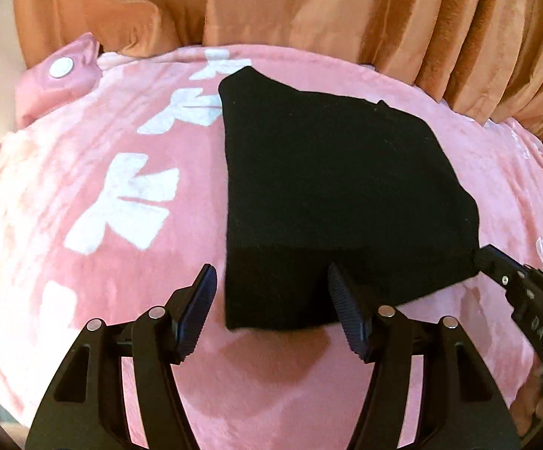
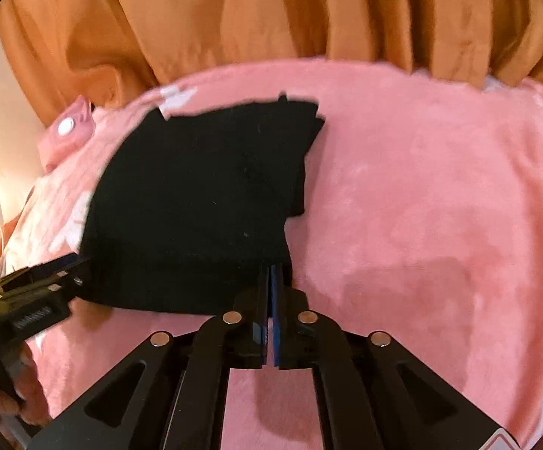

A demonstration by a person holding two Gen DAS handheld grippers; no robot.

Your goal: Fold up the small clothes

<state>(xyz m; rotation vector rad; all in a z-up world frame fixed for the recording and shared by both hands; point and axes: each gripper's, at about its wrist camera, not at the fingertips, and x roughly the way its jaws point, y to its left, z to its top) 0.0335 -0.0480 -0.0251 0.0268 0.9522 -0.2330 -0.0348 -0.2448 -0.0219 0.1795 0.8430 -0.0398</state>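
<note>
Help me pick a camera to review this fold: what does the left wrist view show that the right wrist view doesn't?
Only the left wrist view: the left gripper from behind, jaws open astride the near left corner of the black garment, and large white bow prints.

Only the right wrist view: the right gripper shut on the garment's near right corner.

Both: the garment, pink blanket, orange curtain.

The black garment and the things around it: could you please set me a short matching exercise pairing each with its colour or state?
Things:
1. black garment
2. blanket
3. curtain
4. left tool

States:
A. orange, hanging behind the bed
B. jaws apart over the garment's near corner
C. pink with white shapes
D. folded, lying flat

Pairs: 1-D, 2-C, 3-A, 4-B
</note>
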